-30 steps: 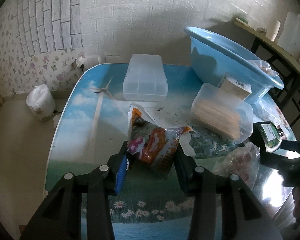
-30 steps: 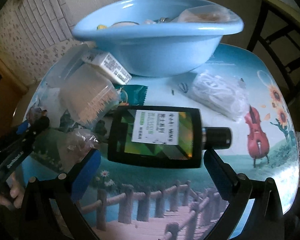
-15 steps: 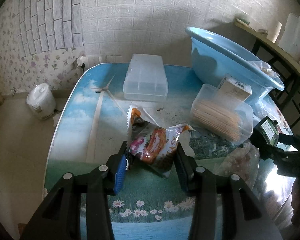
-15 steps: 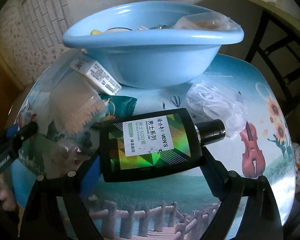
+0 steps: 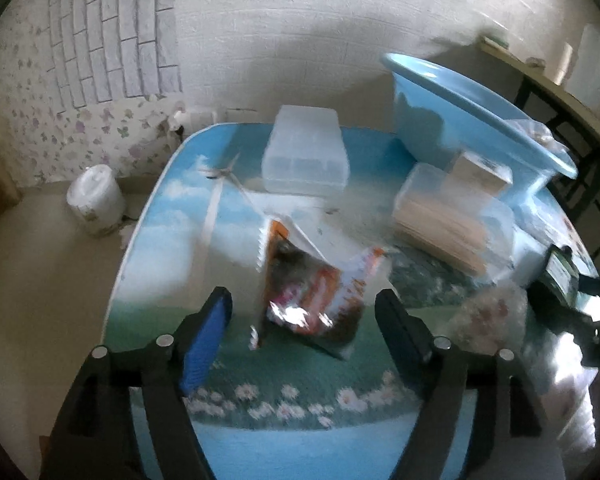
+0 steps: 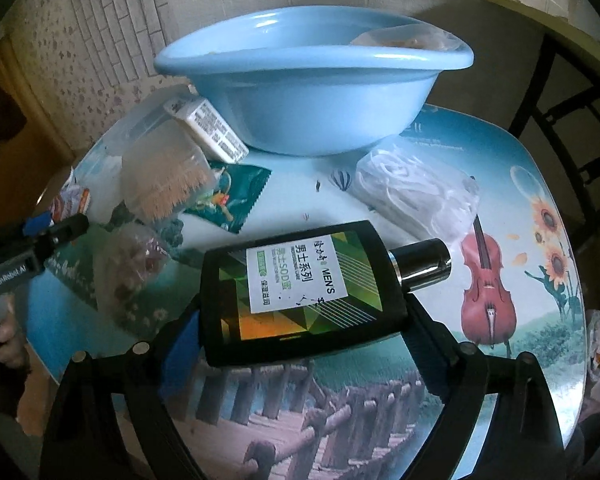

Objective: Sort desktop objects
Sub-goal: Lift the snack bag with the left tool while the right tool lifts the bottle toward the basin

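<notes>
Both grippers point steeply down: the left gripper [image 5: 304, 316] is spreading, clear of the snack packet [image 5: 312, 292] between its fingers, while the right gripper [image 6: 300, 316] pinches the tilted black bottle [image 6: 300, 292].

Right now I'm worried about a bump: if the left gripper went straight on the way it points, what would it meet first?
The snack packet, which lies between the opening fingers of the left gripper, apparently untouched. Beyond it is bare table, then the clear plastic box; the blur leaves depth uncertain.
</notes>
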A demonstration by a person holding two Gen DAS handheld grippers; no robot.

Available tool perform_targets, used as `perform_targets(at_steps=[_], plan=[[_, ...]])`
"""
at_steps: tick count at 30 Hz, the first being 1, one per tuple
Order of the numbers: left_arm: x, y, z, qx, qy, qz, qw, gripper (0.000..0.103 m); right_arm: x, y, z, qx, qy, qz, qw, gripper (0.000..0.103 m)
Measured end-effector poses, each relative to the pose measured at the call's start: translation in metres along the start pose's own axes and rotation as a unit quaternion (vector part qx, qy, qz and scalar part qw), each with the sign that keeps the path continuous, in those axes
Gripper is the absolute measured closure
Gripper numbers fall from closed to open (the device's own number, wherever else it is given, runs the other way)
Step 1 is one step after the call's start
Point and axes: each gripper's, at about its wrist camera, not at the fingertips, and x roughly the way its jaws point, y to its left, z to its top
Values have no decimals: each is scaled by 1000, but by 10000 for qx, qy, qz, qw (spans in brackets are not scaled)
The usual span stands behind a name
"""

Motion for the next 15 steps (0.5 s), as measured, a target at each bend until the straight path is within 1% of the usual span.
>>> perform_targets(at_steps=[3, 5, 7, 8, 9, 10, 11, 12, 15], plan=[[5, 4, 8, -165, 49, 50, 9998, 22, 8, 10, 1, -117, 1, -114, 9999, 10], [8, 3, 10, -142, 55, 66, 9999, 22, 8, 14, -1, -179, -19, -147, 9997, 8], [11, 0, 12, -32, 69, 70, 9999, 22, 7, 13, -2, -201, -96, -134, 9997, 7], [13, -2, 11, 9, 104, 60, 9999, 24, 9, 15, -1, -221, -126, -122, 9996, 7], [14, -4, 10, 81, 107, 128, 9998, 33, 9, 15, -1, -235, -132, -119, 9996, 8], [13, -7, 10, 165, 92, 169, 9997, 45, 9, 14, 0, -233, -108, -104, 9996, 9], [12, -9, 9, 228, 81, 167, 9996, 51, 8, 15, 0, -233, -90, -98, 9996, 9], [10, -11, 9, 296, 97, 112, 9995, 59, 8, 15, 0, -240, -76, -91, 9996, 10], [7, -11, 8, 273, 168, -12, 9995, 64, 7, 14, -2, -184, -82, 35, 9998, 10]])
